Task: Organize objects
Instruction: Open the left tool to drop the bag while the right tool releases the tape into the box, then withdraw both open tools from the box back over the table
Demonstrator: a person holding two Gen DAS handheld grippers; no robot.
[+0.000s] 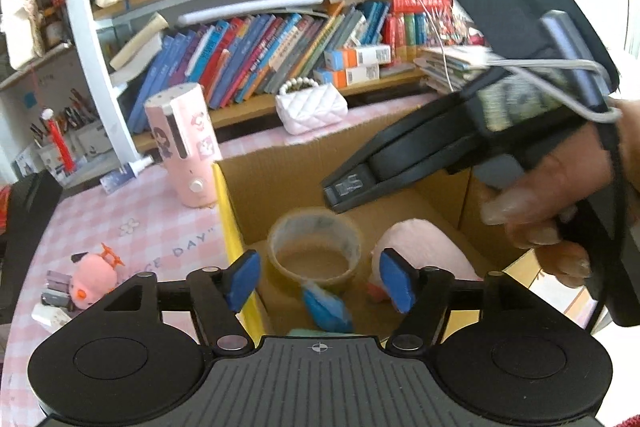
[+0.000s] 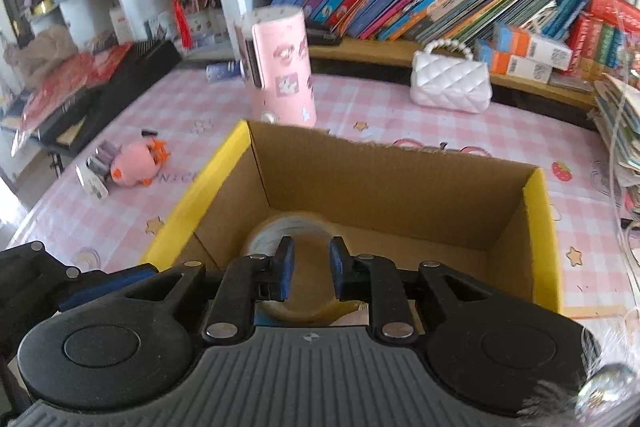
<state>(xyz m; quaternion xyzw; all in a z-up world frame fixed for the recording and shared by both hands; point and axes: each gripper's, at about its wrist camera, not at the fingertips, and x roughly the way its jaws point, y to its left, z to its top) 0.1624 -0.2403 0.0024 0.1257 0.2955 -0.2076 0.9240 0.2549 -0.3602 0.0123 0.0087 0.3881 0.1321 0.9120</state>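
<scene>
Inside the cardboard box (image 2: 384, 183), the tape roll (image 1: 316, 251) lies just ahead of the left gripper (image 1: 320, 277), whose blue pads stand apart with nothing between them. The right gripper (image 2: 311, 269) hangs over the same roll with its pads slightly apart; the roll sits in the narrow gap, and whether they press on it I cannot tell. The release seems the step in hand: best to part both fully and lift straight up, clear of the yellow-edged walls. Beside the roll lies a pink plush (image 1: 424, 251). Left of the box, farther off, a small pink toy (image 2: 136, 161) waits; beyond stand a pink cylinder (image 2: 282, 67) and a white quilted purse (image 2: 450, 83).
</scene>
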